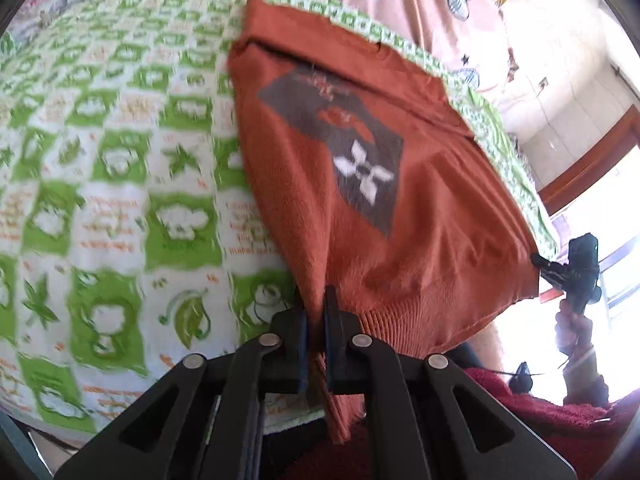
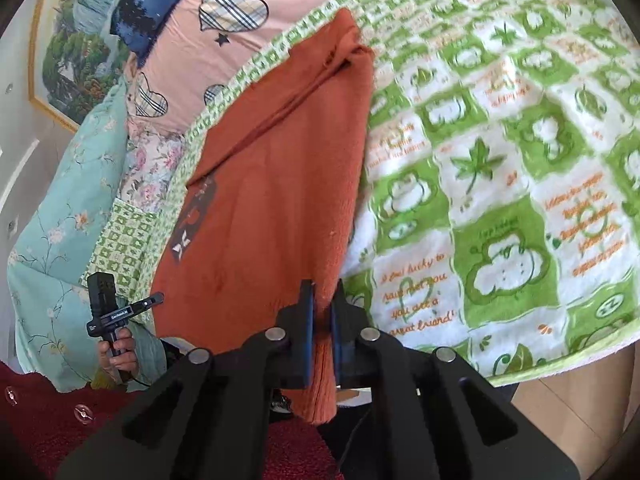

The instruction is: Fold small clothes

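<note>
A small rust-orange knit sweater (image 1: 360, 168) with a grey diamond patch and white flower lies stretched over a green-and-white checked blanket (image 1: 112, 168). My left gripper (image 1: 316, 300) is shut on one corner of its ribbed hem. My right gripper (image 2: 322, 300) is shut on the other hem corner of the sweater (image 2: 264, 184), and it also shows at the right edge of the left wrist view (image 1: 538, 260). The left gripper shows in the right wrist view (image 2: 158, 298). The hem is lifted off the blanket (image 2: 500, 184); the far end rests on it.
A pink cover with checked hearts (image 2: 224, 40) and floral pillows (image 2: 64, 208) lie beyond the blanket. A framed landscape picture (image 2: 68, 48) hangs on the wall. The person's dark red clothing (image 1: 560, 420) is close below the grippers. A bright window (image 1: 616, 216) is at the right.
</note>
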`<action>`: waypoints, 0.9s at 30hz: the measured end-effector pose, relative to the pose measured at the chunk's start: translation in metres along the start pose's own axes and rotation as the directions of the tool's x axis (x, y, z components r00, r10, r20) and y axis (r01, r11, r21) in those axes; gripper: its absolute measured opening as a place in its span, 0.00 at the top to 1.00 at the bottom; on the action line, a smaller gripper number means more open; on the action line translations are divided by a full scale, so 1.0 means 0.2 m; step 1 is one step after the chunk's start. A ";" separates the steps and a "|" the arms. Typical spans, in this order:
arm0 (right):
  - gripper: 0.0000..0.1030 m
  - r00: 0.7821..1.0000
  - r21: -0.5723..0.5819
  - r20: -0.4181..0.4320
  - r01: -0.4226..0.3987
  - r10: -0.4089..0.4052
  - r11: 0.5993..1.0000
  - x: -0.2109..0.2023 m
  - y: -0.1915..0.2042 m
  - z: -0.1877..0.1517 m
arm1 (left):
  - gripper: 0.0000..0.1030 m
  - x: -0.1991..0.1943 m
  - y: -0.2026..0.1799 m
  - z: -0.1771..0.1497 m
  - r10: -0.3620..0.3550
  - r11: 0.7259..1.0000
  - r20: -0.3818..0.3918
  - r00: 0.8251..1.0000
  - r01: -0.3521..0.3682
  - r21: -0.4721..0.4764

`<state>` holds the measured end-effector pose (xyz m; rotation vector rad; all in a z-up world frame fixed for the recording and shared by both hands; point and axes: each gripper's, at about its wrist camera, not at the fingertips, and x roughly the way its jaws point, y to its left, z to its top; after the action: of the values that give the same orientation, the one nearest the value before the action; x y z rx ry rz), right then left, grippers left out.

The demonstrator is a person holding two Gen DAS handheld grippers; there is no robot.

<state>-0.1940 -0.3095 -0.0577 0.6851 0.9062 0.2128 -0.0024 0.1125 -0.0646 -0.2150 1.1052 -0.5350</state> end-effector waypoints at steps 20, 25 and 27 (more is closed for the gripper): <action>0.94 0.952 -0.022 0.208 -0.225 0.225 0.974 -0.16 0.04 0.03 | 0.96 -0.19 -0.05 0.01 -0.118 0.992 0.212 0.970 0.123 -0.010; 0.94 0.929 -0.085 0.277 -0.229 0.244 0.970 -0.21 0.16 0.22 | 0.96 -0.29 -0.14 0.20 -0.135 0.991 0.301 0.944 0.130 0.039; 0.94 0.916 -0.104 0.316 -0.225 0.247 0.969 -0.22 0.20 0.33 | 0.96 -0.33 -0.15 0.29 -0.141 0.990 0.341 0.929 0.133 0.047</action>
<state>-0.1654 -0.3283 0.0241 0.7430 0.4948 0.3320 0.0178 0.1151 0.0259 -0.3537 0.7455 -0.6084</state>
